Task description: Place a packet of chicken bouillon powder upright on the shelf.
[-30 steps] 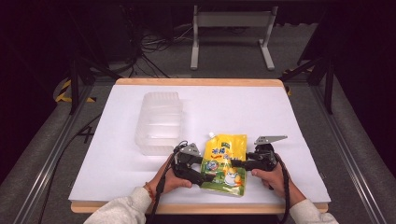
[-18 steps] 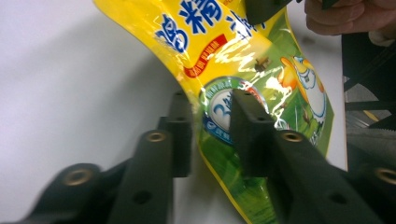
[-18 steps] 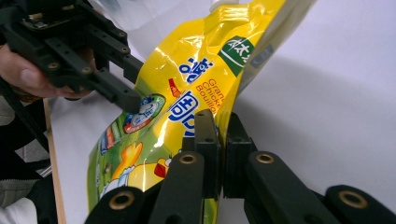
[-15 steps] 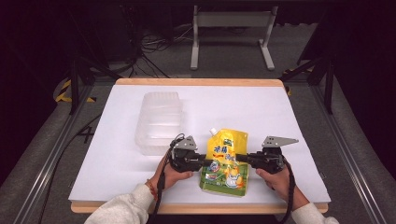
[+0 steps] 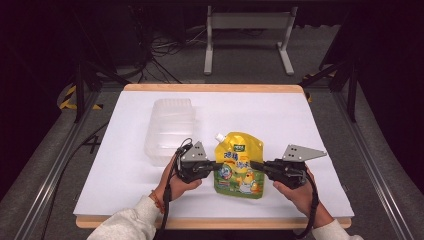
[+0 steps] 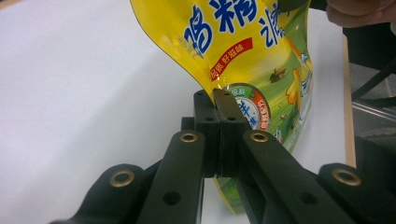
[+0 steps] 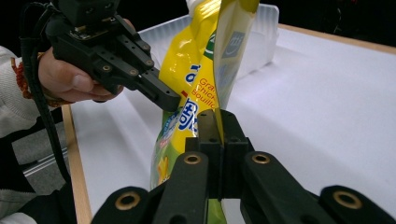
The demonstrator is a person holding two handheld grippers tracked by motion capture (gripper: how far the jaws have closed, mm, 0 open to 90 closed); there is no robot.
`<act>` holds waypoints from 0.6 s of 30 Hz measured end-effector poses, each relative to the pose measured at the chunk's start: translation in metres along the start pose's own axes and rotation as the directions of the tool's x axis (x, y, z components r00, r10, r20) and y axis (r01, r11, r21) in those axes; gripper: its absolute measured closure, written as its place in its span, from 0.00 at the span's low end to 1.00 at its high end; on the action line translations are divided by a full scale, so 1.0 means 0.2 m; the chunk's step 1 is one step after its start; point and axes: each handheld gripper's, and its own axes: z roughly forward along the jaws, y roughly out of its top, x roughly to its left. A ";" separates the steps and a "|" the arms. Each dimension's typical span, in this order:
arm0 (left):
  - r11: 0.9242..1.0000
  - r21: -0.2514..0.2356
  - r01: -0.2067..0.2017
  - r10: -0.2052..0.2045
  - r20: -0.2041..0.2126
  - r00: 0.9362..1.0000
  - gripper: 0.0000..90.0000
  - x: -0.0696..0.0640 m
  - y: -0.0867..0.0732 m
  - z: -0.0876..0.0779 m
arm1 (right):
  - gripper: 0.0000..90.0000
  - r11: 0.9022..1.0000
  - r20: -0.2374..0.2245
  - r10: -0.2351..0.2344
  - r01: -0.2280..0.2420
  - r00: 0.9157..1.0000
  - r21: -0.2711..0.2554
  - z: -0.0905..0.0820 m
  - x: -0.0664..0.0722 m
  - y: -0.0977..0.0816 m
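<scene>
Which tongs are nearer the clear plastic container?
Left. The left tongs grip the yellow pouch just beside the clear plastic container; the right tongs grip the pouch's far edge.

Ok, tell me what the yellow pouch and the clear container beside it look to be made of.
Yellow pouch: likely a flexible plastic laminate film, glossy; it shows bright glare streaks, bends in soft curves and carries printed artwork, with a white spout at its top corner.
Clear container: probably thin moulded plastic, translucent and slightly milky; the white table shows through it and its walls are ribbed.
</scene>
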 end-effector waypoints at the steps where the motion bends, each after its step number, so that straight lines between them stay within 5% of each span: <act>1: 1.000 -0.003 0.001 -0.001 -0.004 1.000 0.99 0.00 0.00 -0.01 | 1.00 1.000 -0.003 -0.013 0.013 1.000 -0.007 0.00 0.02 0.02; 18: 0.998 -0.011 -0.055 0.054 -0.089 0.995 0.99 0.02 0.05 -0.12 | 1.00 0.995 0.006 -0.092 0.092 0.996 -0.026 0.04 0.07 0.10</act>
